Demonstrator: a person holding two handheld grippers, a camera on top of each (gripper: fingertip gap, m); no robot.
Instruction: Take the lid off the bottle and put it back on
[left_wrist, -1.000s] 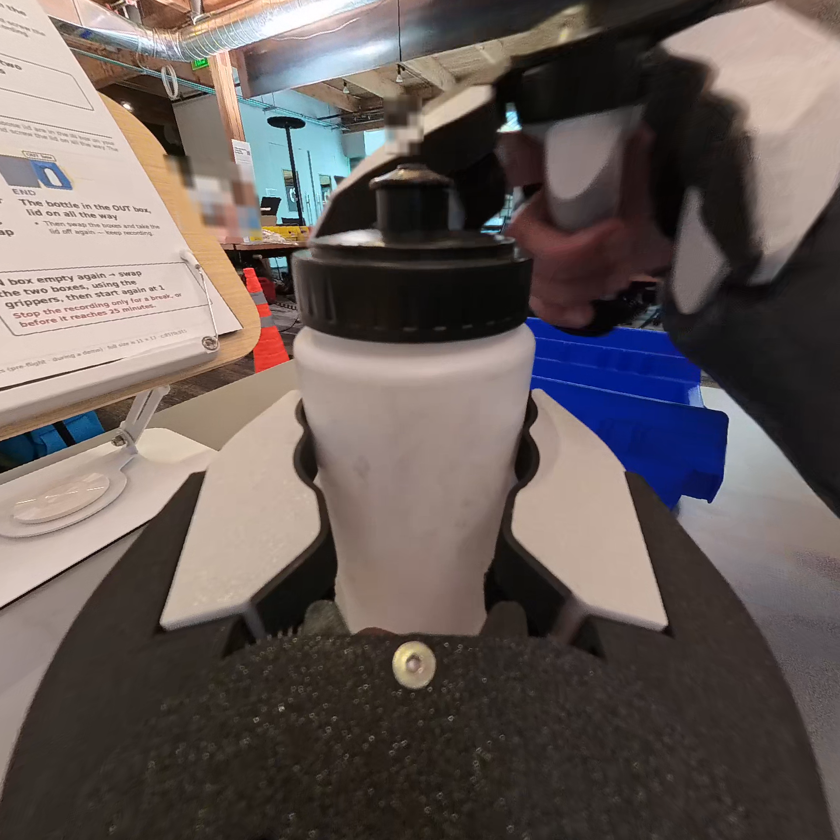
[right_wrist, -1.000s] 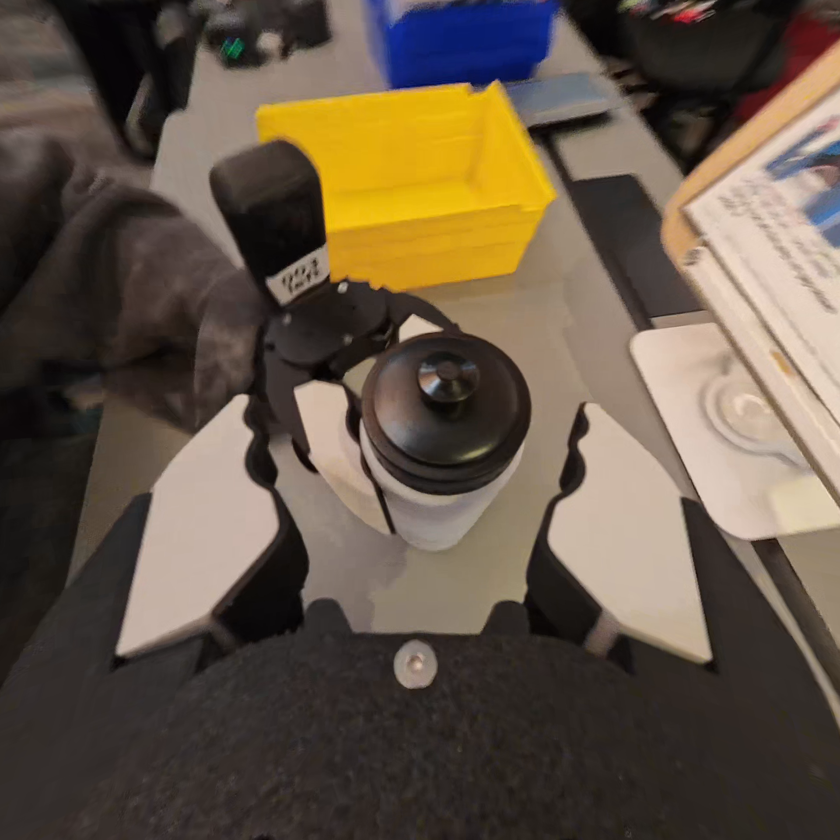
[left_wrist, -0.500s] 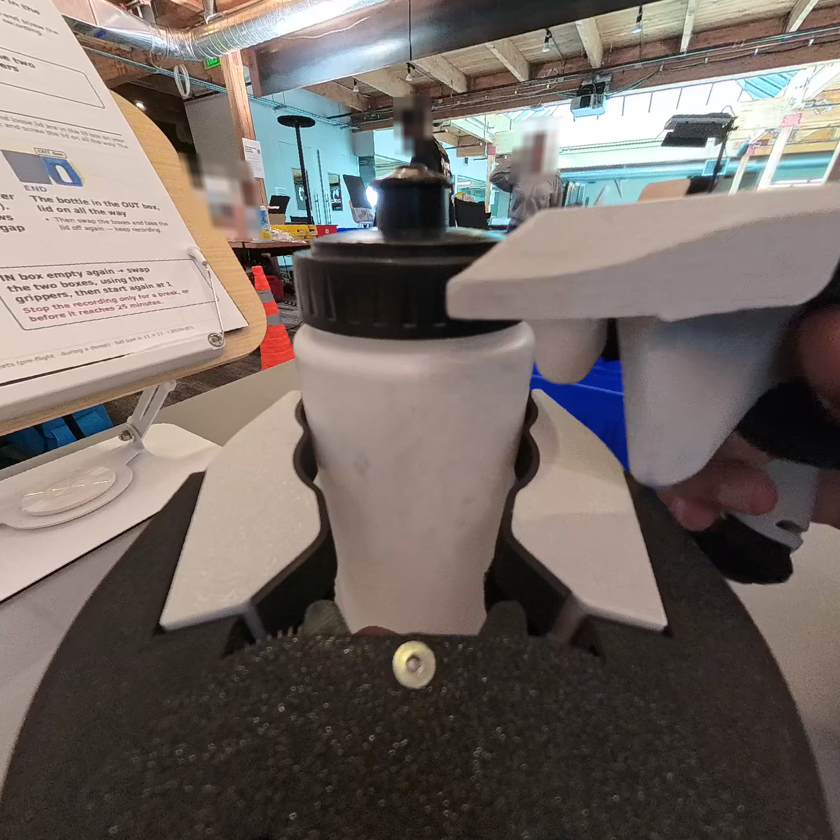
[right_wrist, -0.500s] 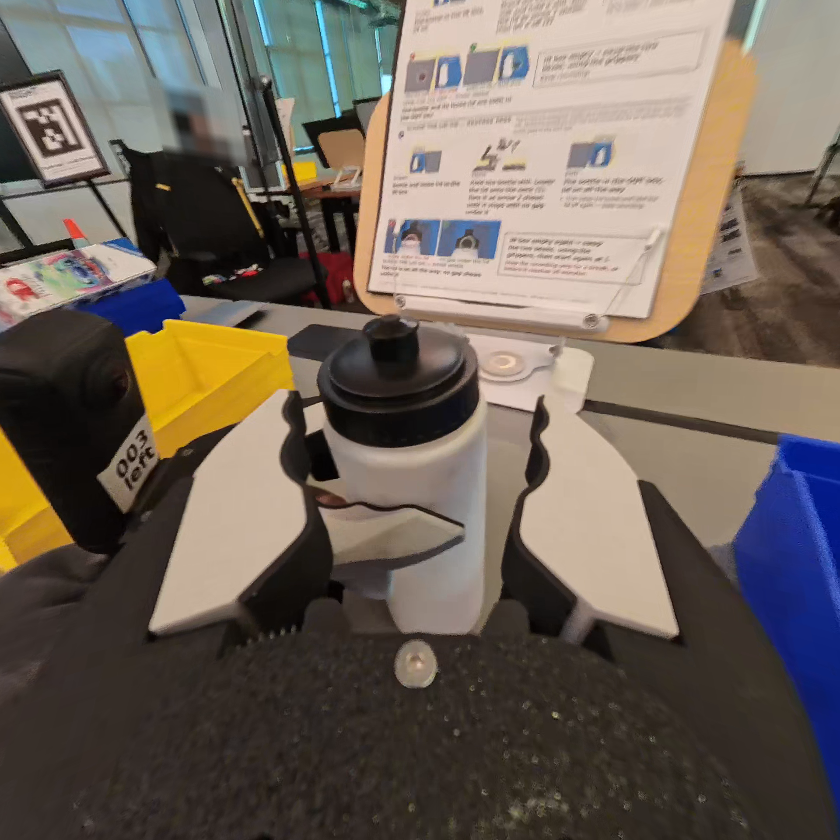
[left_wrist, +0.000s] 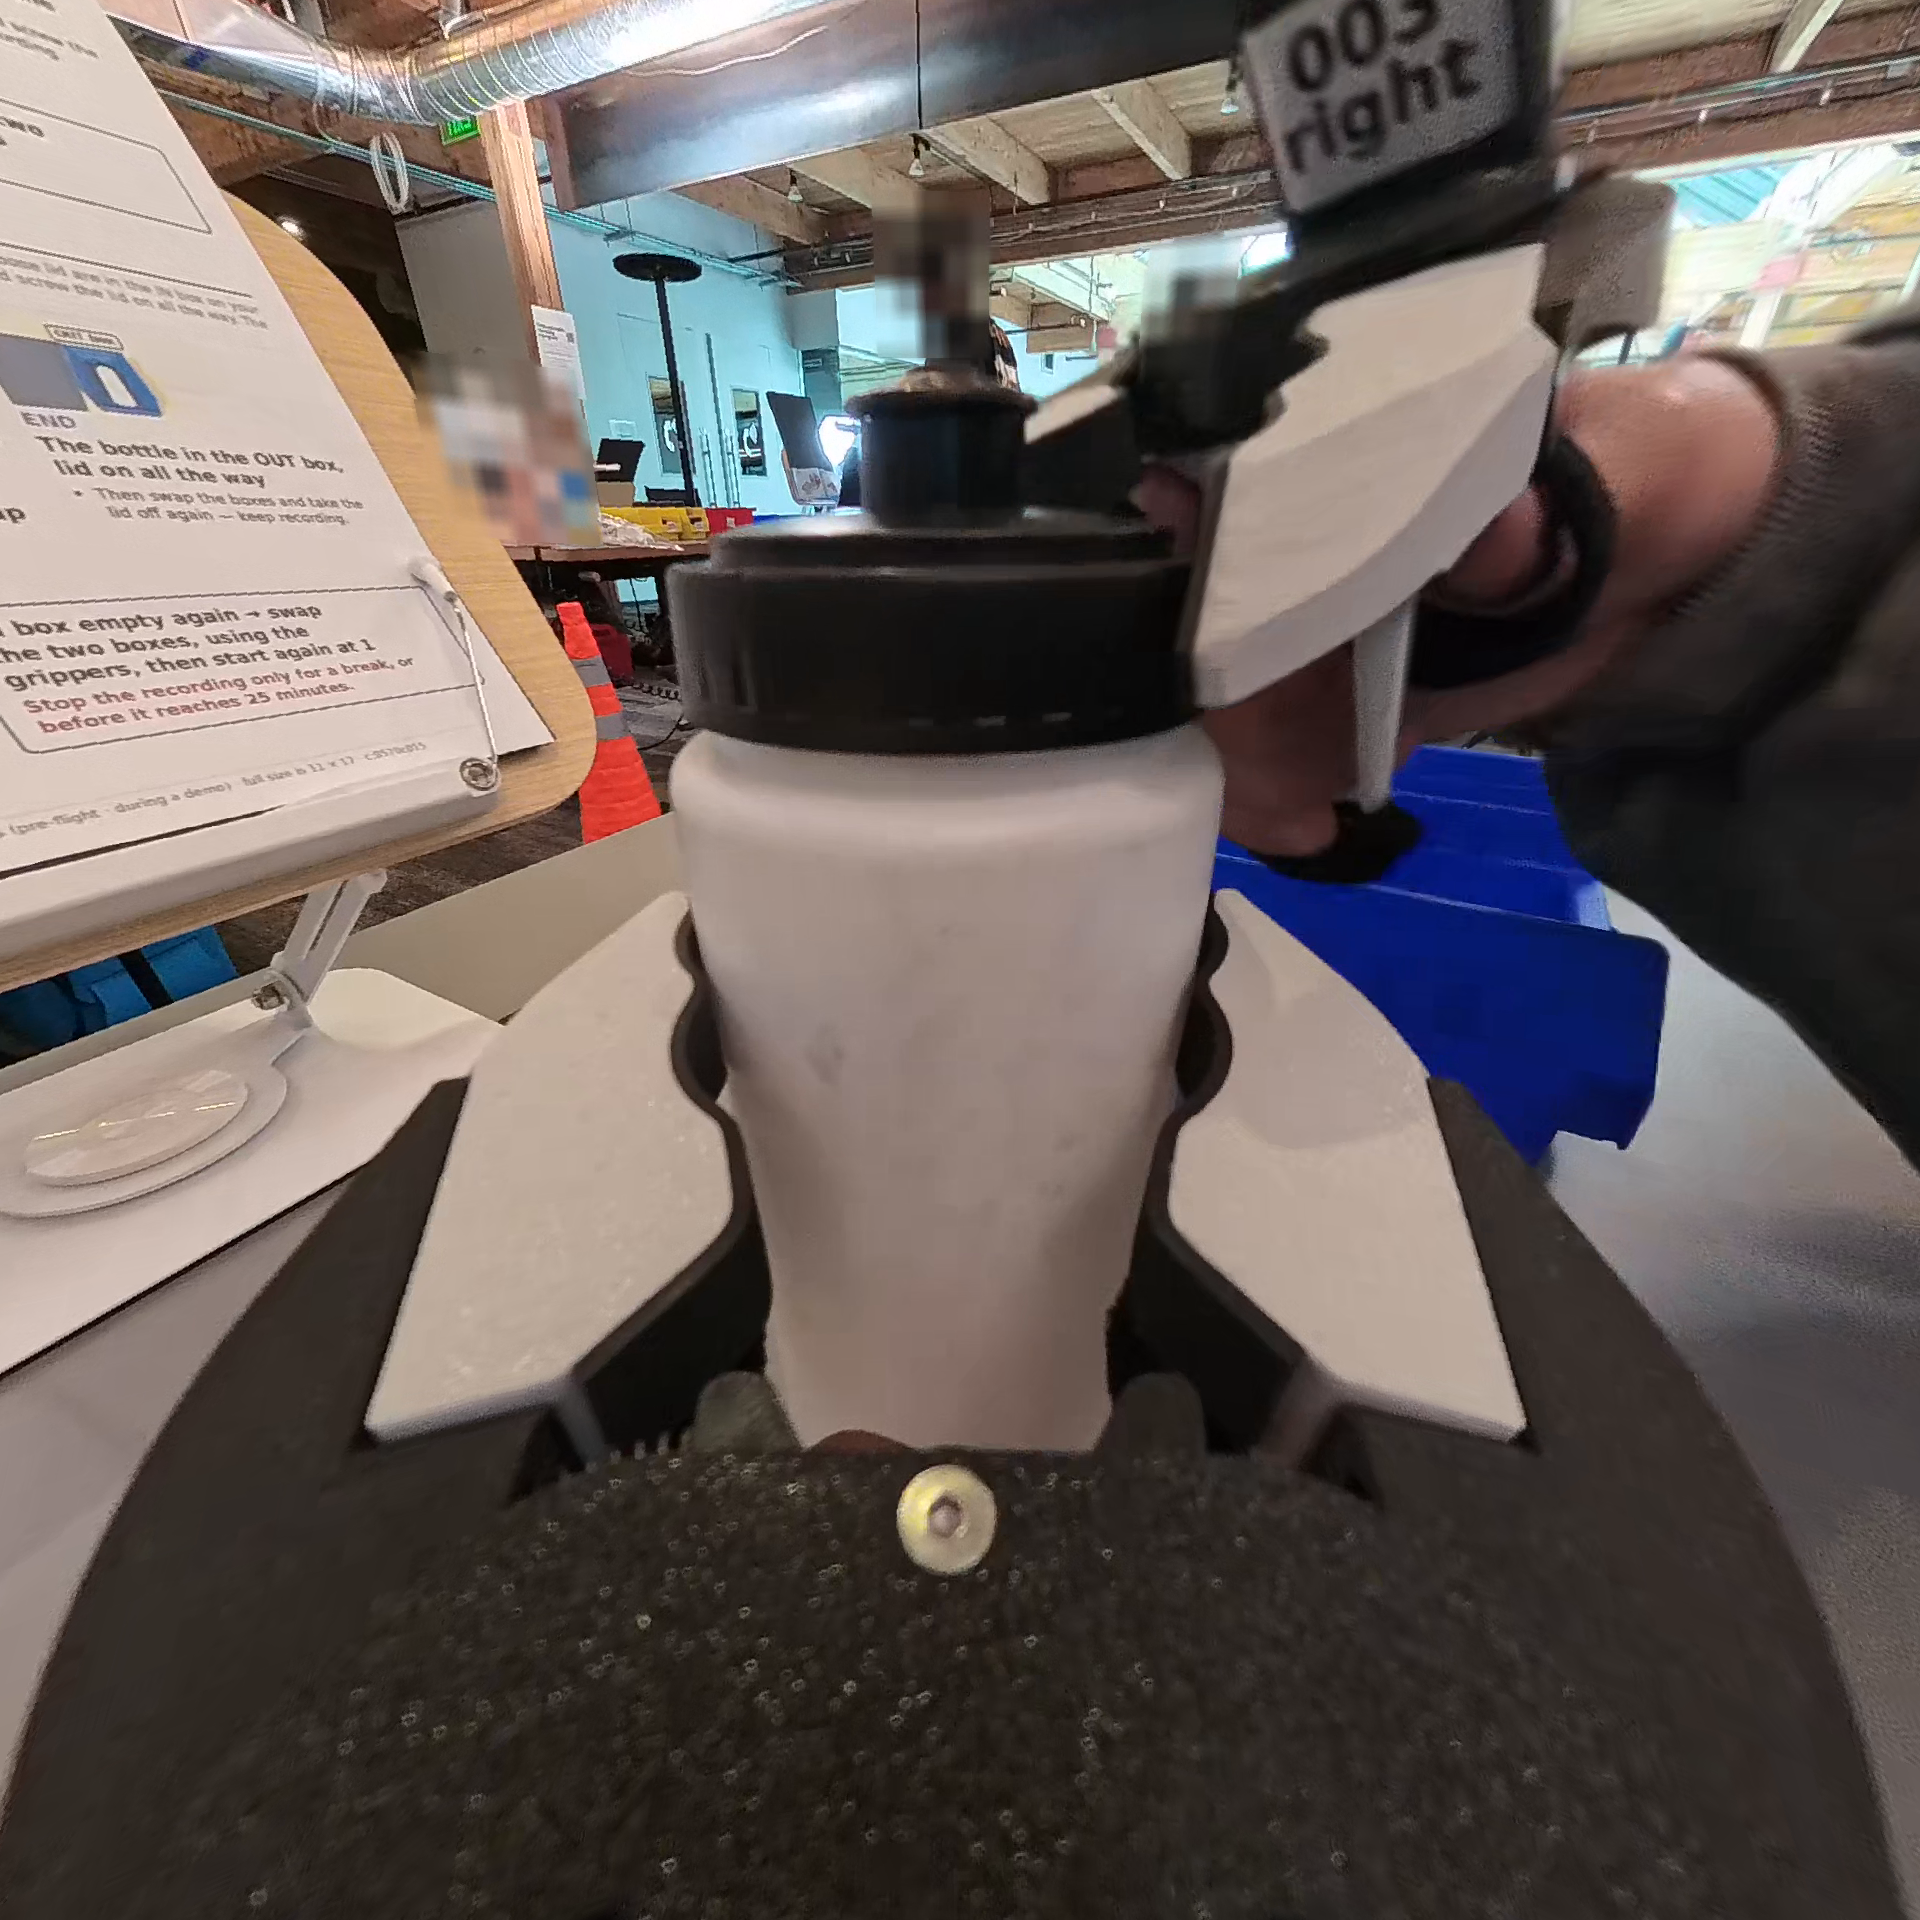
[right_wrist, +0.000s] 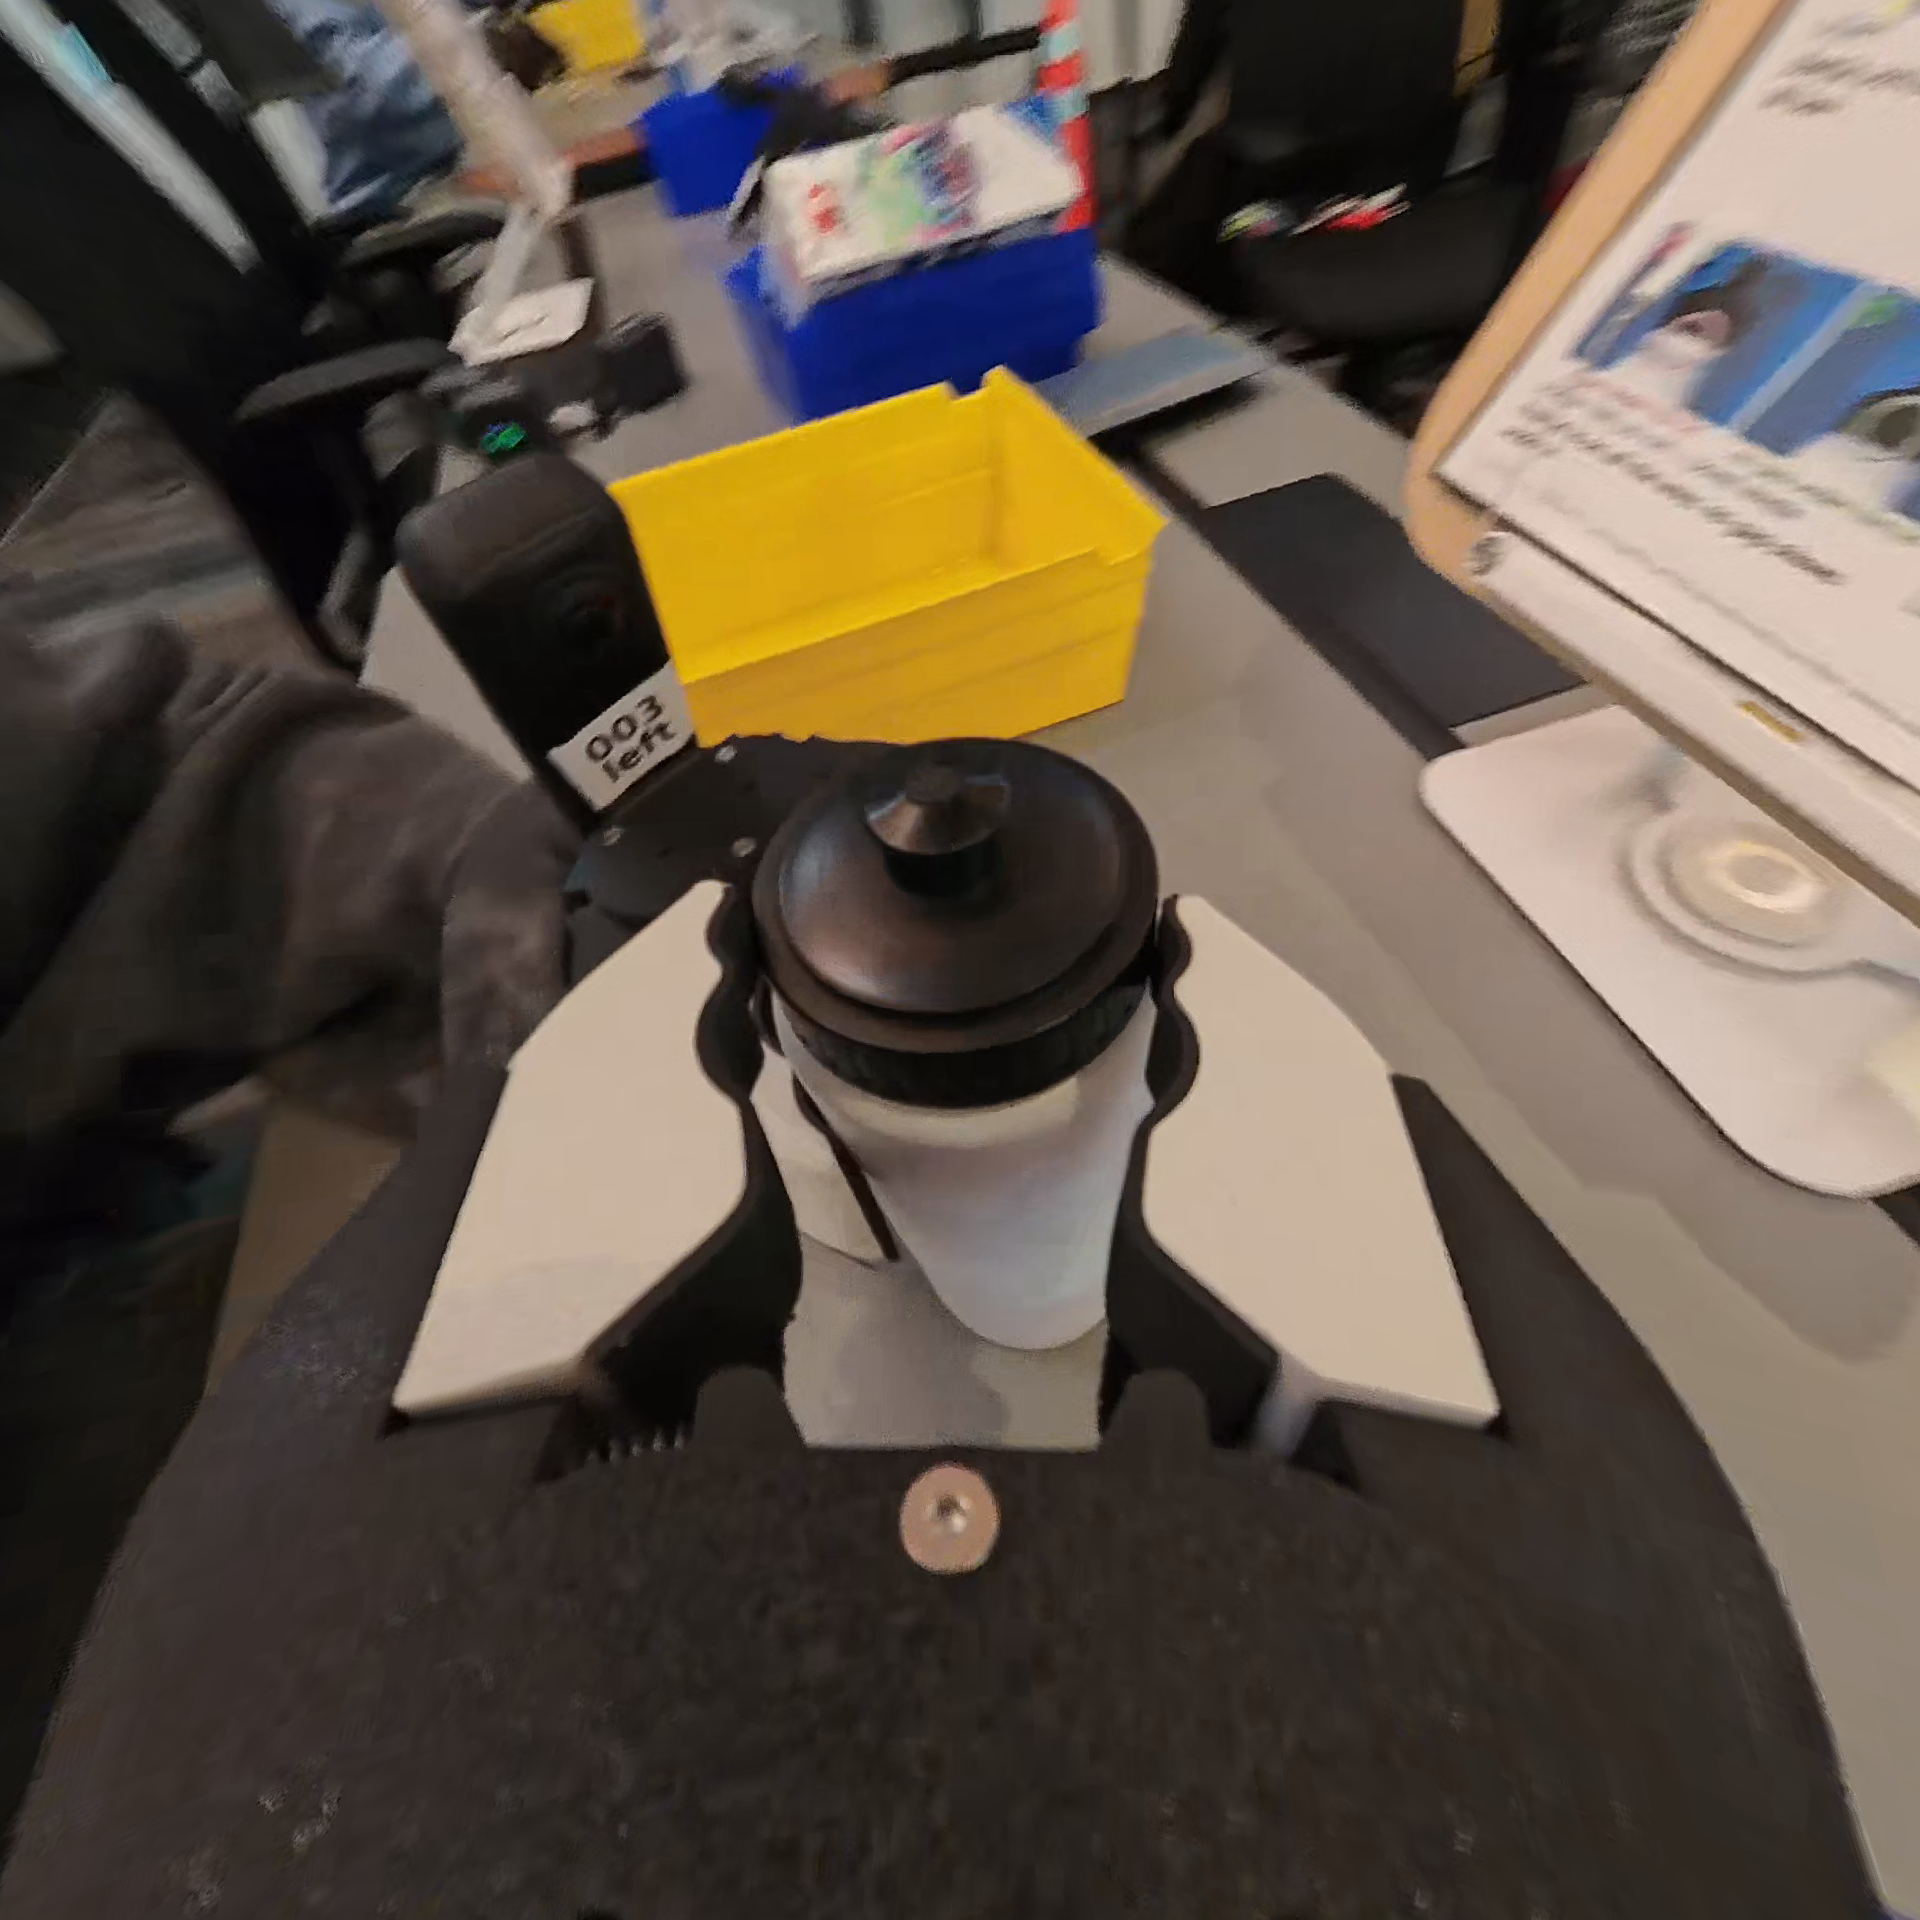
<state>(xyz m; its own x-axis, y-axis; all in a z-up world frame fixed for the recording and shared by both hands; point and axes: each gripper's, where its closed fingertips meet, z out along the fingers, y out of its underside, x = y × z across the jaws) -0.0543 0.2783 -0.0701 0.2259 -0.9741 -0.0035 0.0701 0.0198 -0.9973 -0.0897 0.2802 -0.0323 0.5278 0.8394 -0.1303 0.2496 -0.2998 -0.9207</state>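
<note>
Jaws of both grippers clamp upright bottle (left_wrist: 951, 1039) and lid (right_wrist: 951, 935).

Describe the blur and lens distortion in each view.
Left wrist view: the white bottle and black lid are fairly sharp, the right gripper is motion-blurred, and the wide-angle lens bows the edges. Right wrist view: the lid is sharpest, while the yellow bin and the background smear.

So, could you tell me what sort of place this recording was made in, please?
Probably a workshop or lab set up for data collection, not a home: exposed wooden beams and ducting overhead, an instruction sheet on a stand, yellow and blue storage bins, and an orange traffic cone.
</note>
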